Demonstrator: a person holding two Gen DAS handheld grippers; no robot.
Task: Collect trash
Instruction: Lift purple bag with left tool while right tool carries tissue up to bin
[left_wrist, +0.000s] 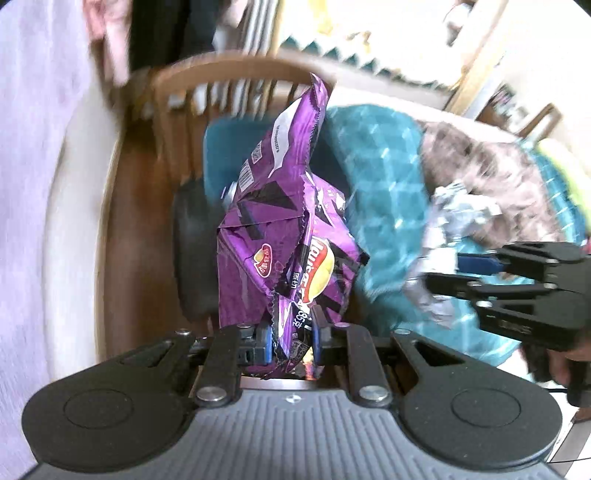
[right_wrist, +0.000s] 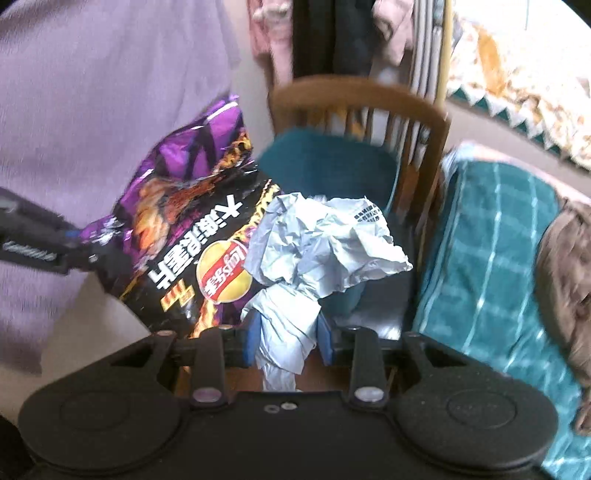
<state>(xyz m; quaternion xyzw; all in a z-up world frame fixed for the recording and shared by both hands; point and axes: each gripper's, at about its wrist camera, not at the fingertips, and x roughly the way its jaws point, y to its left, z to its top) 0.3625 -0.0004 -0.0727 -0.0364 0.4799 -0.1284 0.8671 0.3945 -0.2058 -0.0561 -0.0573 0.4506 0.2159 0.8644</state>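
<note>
The left hand-held gripper (left_wrist: 291, 341) pinched the bottom of a purple chip bag (left_wrist: 284, 229), so the bag stood up in the air over the wooden chair (left_wrist: 221, 74). The right hand-held gripper (right_wrist: 286, 338) squeezed a crumpled gray paper (right_wrist: 317, 236) tight. Both pieces of trash were held up, likely to carry them away. No trash bin showed anywhere.

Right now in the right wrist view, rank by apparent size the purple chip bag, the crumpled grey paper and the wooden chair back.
1. Purple crinkled chip bag, though nearness inflates it.
2 and 3. Crumpled grey paper and curved wooden chair back look alike; the paper sits nearer the camera, so I won't rank them.
</note>
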